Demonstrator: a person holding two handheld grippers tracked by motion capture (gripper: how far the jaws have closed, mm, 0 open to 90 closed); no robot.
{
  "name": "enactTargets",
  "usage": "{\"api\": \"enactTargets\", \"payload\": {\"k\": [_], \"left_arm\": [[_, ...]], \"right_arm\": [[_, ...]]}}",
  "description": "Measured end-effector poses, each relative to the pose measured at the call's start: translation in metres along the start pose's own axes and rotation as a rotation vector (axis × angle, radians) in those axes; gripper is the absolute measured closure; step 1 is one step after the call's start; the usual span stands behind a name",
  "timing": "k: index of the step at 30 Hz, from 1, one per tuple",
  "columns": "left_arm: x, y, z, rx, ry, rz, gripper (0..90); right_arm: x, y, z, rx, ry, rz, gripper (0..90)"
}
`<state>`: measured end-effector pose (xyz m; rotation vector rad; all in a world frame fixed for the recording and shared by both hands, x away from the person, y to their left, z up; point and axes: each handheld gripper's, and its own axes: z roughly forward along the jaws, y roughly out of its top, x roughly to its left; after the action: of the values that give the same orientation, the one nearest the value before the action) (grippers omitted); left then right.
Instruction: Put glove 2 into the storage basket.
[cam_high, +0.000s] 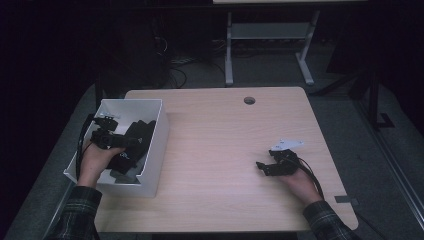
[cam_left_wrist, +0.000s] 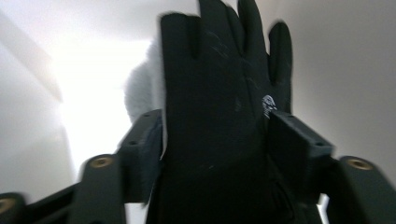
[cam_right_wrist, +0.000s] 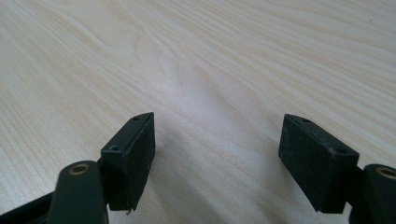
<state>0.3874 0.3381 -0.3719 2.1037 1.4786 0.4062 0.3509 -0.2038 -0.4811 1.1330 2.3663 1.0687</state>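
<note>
A white box stands on the left end of the wooden table. Black gloves lie inside it. My left gripper reaches down into the box over them. In the left gripper view a black glove with a small white logo lies flat between the jaws of this gripper; the pads flank it loosely, and a bit of white lining shows beside it. My right gripper rests low over the bare tabletop at the right, and in its own view this gripper is open with nothing between its jaws.
A round cable hole sits near the table's far edge. A grey tab lies at the near right corner. Beyond the table are another desk's white legs and cables on the dark floor.
</note>
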Motion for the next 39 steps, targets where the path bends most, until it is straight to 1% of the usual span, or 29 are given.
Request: {"api": "enactTargets", "payload": {"k": [3,8,10,12,15,18,21,29,33,35,37,39], "left_arm": [[0.0,0.005,-0.009,-0.023,0.002,0.012,29.1],[-0.003,0.015,-0.027,-0.069,-0.011,0.037,25.9],[-0.007,0.019,-0.034,-0.091,-0.018,0.049,24.4],[-0.012,0.024,-0.04,-0.116,-0.036,0.061,23.6],[-0.022,0.03,-0.046,-0.149,-0.06,0.082,23.2],[-0.037,0.036,-0.049,-0.165,-0.092,0.107,23.2],[-0.055,0.041,-0.049,-0.18,-0.12,0.143,23.2],[-0.107,0.055,-0.042,-0.212,-0.208,0.219,23.2],[-0.134,0.059,-0.033,-0.224,-0.241,0.245,23.2],[-0.146,0.06,-0.027,-0.22,-0.252,0.263,23.1],[-0.157,0.06,-0.02,-0.216,-0.265,0.27,23.2],[-0.167,0.059,-0.013,-0.205,-0.273,0.285,23.2]], "right_arm": [[0.0,0.0,0.0,0.0,0.0,0.0,27.2],[0.0,0.0,0.0,0.0,0.0,0.0,27.1],[0.0,0.0,0.0,0.001,0.0,0.0,27.0],[0.0,0.0,0.0,0.001,0.0,-0.004,26.9],[0.0,0.0,0.0,0.001,0.0,-0.004,26.9],[0.0,0.0,0.0,0.001,0.0,-0.004,26.7],[0.0,0.0,0.0,0.0,0.0,-0.004,26.7],[0.0,0.0,0.0,0.0,0.0,-0.004,26.7],[0.0,0.0,0.0,0.001,0.0,-0.003,26.7],[0.0,0.0,0.0,0.001,0.001,-0.003,26.6],[0.0,0.0,0.0,0.0,0.001,-0.004,26.6],[0.001,0.0,0.0,0.0,0.003,-0.002,26.6]]}}
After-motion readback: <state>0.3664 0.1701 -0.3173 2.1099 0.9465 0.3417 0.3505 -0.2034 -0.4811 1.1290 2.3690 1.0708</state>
